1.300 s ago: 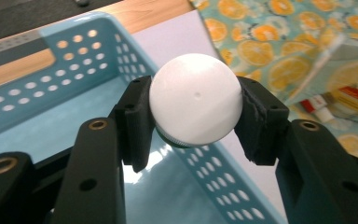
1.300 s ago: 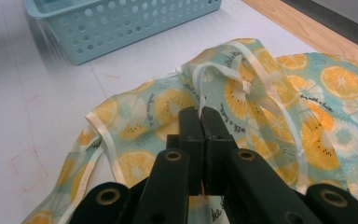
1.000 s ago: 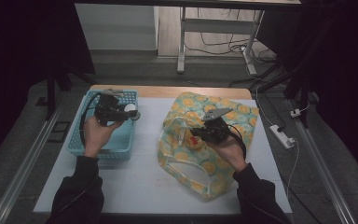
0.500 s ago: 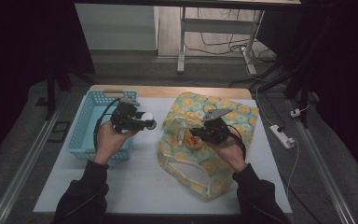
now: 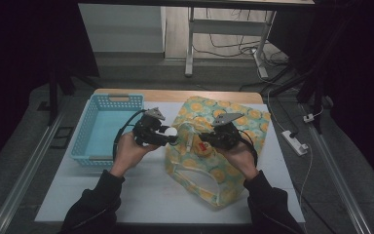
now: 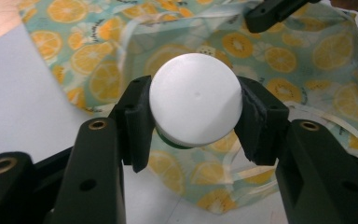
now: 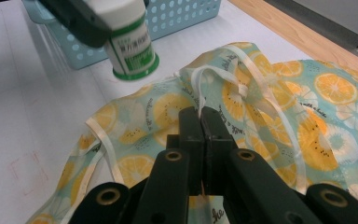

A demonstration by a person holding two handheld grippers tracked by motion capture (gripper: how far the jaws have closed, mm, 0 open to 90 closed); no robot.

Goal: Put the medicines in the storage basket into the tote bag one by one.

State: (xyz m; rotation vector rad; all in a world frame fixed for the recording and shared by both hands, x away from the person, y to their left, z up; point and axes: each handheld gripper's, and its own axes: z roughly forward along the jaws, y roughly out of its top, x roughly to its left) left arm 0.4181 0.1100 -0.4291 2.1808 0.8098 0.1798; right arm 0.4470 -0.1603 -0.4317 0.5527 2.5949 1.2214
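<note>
My left gripper (image 5: 169, 135) is shut on a white bottle (image 6: 196, 98) with a white cap and a green label (image 7: 131, 50), held by its cap and hanging just above the table. The bottle hovers at the left edge of a cloth bag (image 5: 214, 170) printed with orange slices. My right gripper (image 7: 200, 114) is shut on the bag's white strap (image 7: 198, 79) and lifts that edge a little. In the high view the right gripper (image 5: 197, 141) sits over the bag's middle, close to the bottle (image 5: 171, 131).
A light blue perforated basket (image 5: 97, 127) stands on the left of the white table top (image 5: 141, 190). A wooden strip (image 5: 175, 95) runs along the far edge. A power strip (image 5: 294, 142) lies on the floor to the right.
My left hand has carried the bottle to the right, from above the basket to the bag's left edge. The right gripper has kept still on the strap.
</note>
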